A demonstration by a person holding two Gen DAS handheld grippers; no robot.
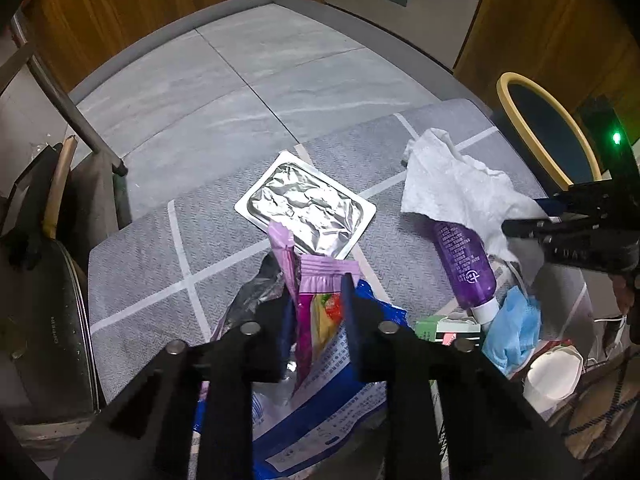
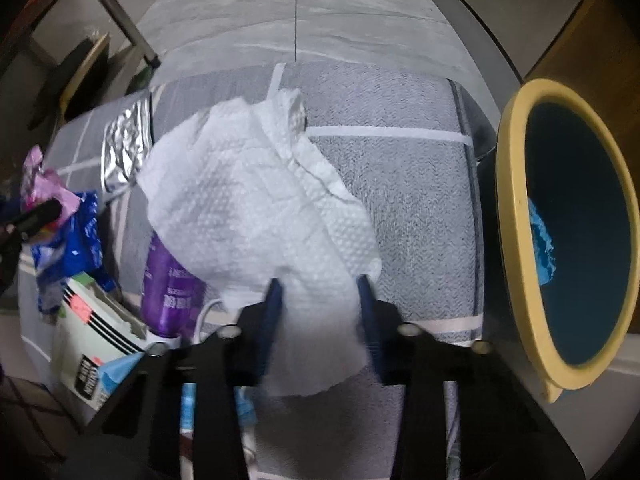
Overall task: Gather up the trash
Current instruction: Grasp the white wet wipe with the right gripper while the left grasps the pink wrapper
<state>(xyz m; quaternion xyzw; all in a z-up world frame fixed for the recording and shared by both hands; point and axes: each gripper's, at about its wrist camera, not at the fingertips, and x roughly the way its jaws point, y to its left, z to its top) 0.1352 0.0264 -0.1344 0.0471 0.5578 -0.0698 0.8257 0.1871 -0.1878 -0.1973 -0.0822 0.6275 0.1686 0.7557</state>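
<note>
On a grey mat [image 1: 144, 248] with white lines, laid on the tiled floor [image 1: 256, 80], the trash is seen scattered. One pink snack wrapper [image 1: 316, 292] is clamped between the jaws of the left gripper [image 1: 316, 300]; it stands up above one blue printed bag [image 1: 332, 400] that lies under the gripper. One white paper towel [image 2: 256, 196] is pinched at its near edge by the jaws of the right gripper [image 2: 318, 284], the rest of the sheet spread forward over the mat. Both pairs of jaws are drawn in close on their item.

Counted on the mat besides: one foil tray [image 1: 306, 204], lying flat just beyond the wrapper; one purple bottle [image 1: 466, 264], on its side with a white cap, partly covered by the towel; one blue face mask [image 1: 514, 328] beside the bottle's cap; one small carton [image 2: 96, 340] with black stripes; one white cup-like item [image 1: 554, 376], at the right edge, too unclear to name.

One yellow-rimmed bin [image 2: 516, 240] with a dark blue inside is seen just off the right edge of the mat, near the towel. One crumpled blue piece [image 2: 542, 240] is seen inside it. Wooden cabinets [image 1: 132, 0] are seen beyond the floor.
</note>
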